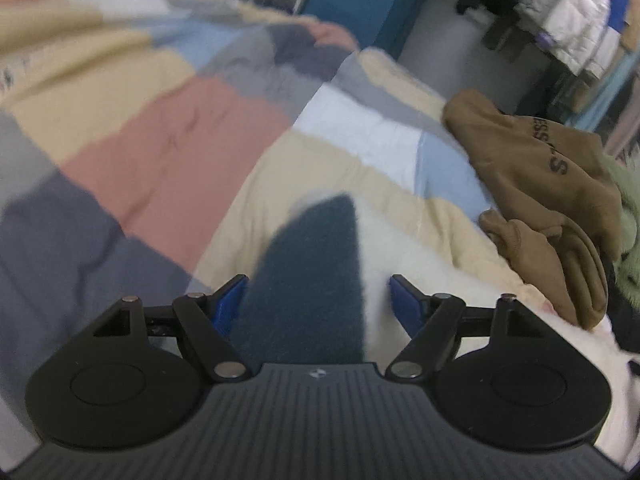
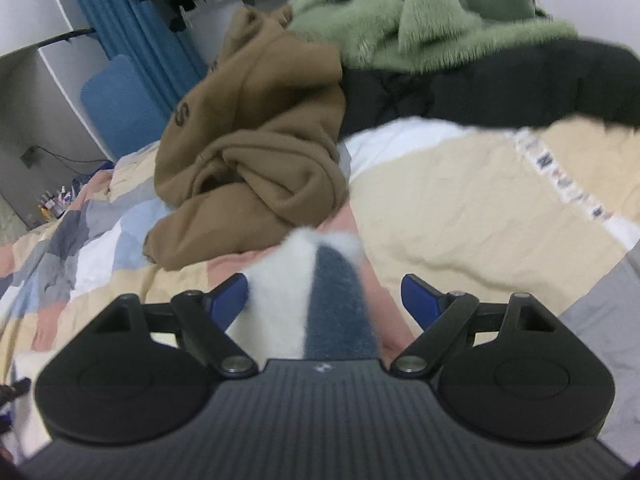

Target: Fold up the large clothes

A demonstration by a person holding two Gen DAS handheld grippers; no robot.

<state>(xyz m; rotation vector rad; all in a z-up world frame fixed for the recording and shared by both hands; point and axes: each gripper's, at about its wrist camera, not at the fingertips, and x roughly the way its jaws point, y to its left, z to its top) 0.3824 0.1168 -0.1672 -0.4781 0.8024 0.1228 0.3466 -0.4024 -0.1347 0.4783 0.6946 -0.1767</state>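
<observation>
Soft, even indoor light filled both views, without glare or hard shadows. Motion blur smeared the patchwork quilt (image 1: 168, 152) in the left wrist view, mostly toward the far left. The brown sweatshirt (image 2: 260, 140) stayed fairly sharp, while the green fuzzy garment (image 2: 420, 12) looked soft. Fisheye bending curved the edges, and the corners darkened.

a fuzzy white and dark blue garment (image 1: 304, 280) is seen spread on the patchwork quilt, a fold of it raised between blue pads. beyond it, a crumpled brown hoodie (image 2: 260, 152) is heaped, touching a green fleece (image 2: 420, 12).
</observation>
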